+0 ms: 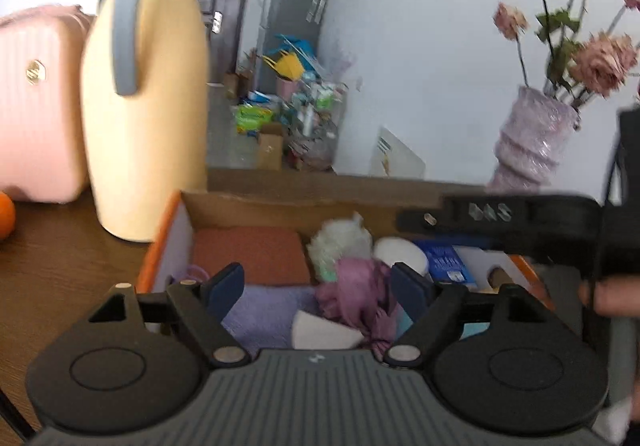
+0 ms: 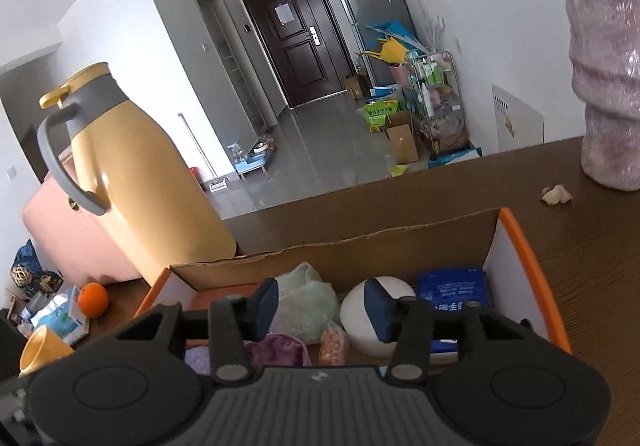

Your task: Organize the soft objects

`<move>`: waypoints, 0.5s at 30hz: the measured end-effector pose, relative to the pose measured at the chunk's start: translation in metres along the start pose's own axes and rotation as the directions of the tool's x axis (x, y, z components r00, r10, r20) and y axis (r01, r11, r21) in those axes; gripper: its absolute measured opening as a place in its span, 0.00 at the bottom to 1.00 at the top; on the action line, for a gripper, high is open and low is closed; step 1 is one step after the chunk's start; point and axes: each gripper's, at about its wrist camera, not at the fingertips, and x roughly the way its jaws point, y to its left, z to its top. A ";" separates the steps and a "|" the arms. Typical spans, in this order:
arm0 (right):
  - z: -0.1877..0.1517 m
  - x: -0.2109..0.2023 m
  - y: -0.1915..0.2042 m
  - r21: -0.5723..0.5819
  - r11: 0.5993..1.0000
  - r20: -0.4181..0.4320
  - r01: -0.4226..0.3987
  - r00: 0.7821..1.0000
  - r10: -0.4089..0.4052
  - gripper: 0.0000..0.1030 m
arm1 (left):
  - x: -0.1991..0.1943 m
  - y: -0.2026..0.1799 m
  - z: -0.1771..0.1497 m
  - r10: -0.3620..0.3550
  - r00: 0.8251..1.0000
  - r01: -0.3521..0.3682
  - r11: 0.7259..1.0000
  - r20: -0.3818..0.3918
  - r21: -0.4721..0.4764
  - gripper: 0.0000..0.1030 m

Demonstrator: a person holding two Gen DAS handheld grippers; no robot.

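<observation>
Brown wooden table point(image 2: 580, 246) holds an orange-edged cardboard box point(image 2: 516, 242) of soft things. Left gripper point(image 1: 318, 286) and right gripper point(image 2: 324, 310) hang open and empty above the box; the person should lower slowly and pinch one soft thing.

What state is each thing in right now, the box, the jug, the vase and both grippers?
Cardboard box: open, holding soft items.
Yellow jug: upright, lid on.
Vase: upright, holding flowers.
Left gripper: open, empty.
Right gripper: open, empty.
</observation>
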 end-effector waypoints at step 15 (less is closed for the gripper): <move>0.001 -0.179 -0.007 -0.161 0.967 0.155 0.196 0.973 -0.172 0.67 | -0.143 0.004 0.010 0.165 0.960 -0.194 0.975 0.224 0.113 0.98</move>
